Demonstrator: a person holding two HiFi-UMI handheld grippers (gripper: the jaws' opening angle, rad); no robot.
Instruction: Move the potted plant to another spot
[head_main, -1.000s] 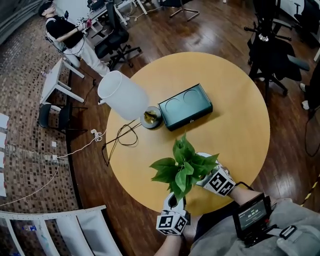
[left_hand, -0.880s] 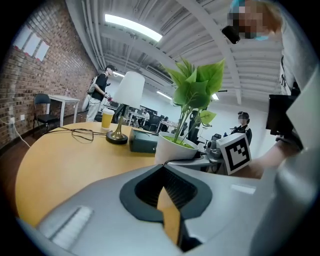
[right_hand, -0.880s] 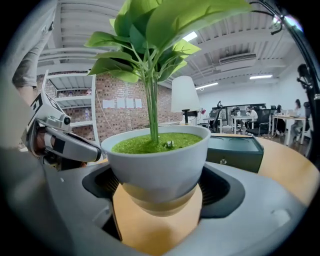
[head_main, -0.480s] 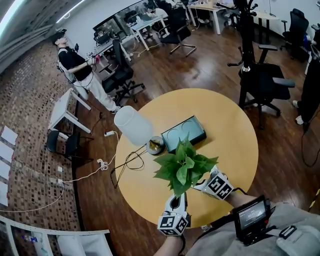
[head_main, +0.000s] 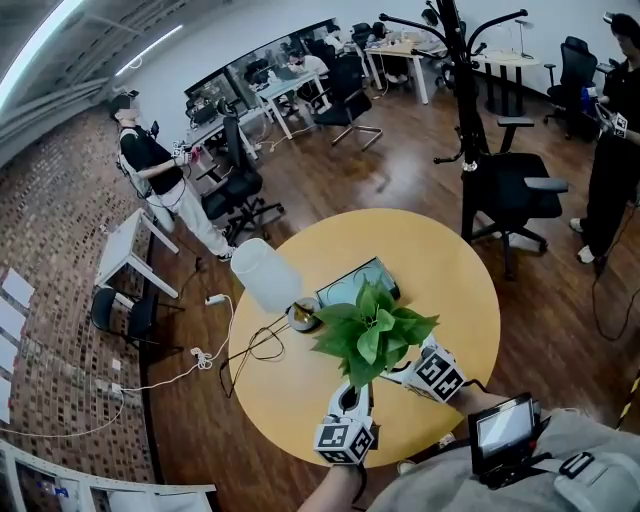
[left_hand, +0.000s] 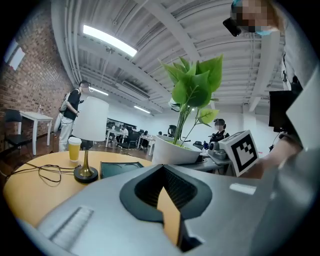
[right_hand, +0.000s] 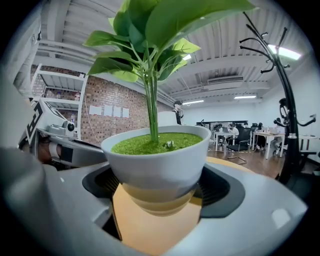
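Over the near half of a round wooden bench (head_main: 455, 300), in the head view, a potted plant (head_main: 372, 335) is seen upright, its pot hidden under broad green leaves. It is flanked by the left hand-held gripper (head_main: 350, 398) on the near side and the right hand-held gripper (head_main: 398, 374) on the right. Farther back on the bench, a table lamp (head_main: 267, 275), a dark green tray (head_main: 345, 285) and a looped black cable (head_main: 250, 348) are laid out.

In the left gripper view, the jaws are shown drawn together, with only a thin slit between them and nothing in it. The plant's white pot is seen just beyond the tips, slightly to the right. A paper cup (left_hand: 74, 148) is seen behind the lamp's base.

In the right gripper view, the jaws are spread wide and pressed on the lower sides of the white pot, which is gripped upright. Bench surface is visible beneath its base.
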